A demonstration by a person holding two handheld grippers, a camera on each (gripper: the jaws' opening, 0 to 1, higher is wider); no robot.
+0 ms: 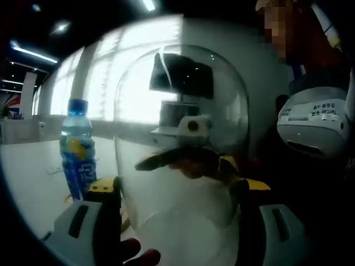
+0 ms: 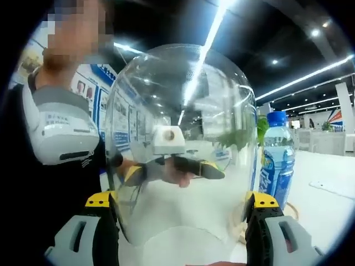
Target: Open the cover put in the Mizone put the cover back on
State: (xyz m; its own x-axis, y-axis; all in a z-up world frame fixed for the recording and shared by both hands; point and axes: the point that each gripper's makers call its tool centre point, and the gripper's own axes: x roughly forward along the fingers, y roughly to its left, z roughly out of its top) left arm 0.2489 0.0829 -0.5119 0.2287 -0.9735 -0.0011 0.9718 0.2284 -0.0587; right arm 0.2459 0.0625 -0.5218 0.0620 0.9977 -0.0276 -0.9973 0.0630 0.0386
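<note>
We are holding the clear dome cover between us, the left gripper set wide with its yellow-tipped jaws on either side of the glass, and the right gripper doing the same from the opposite side. Through the dome in the left gripper view we are seeing the right gripper facing us, and in the right gripper view the left gripper is showing through the glass the same way. Whether the jaws are pressing the glass or only flanking it, we cannot tell for sure, though both pairs are sitting right against its sides.

The Mizone bottle is standing upright on the white surface, just beside the cover and outside it; in the right gripper view it is rising to the right of the dome.

We are judging this as the opening step: the cover appears lifted, with the bottle not yet inside. Next, we will need to set the cover aside or keep it raised with one gripper, free the other to grasp the bottle, and move it under the dome's footprint without tipping it.
</note>
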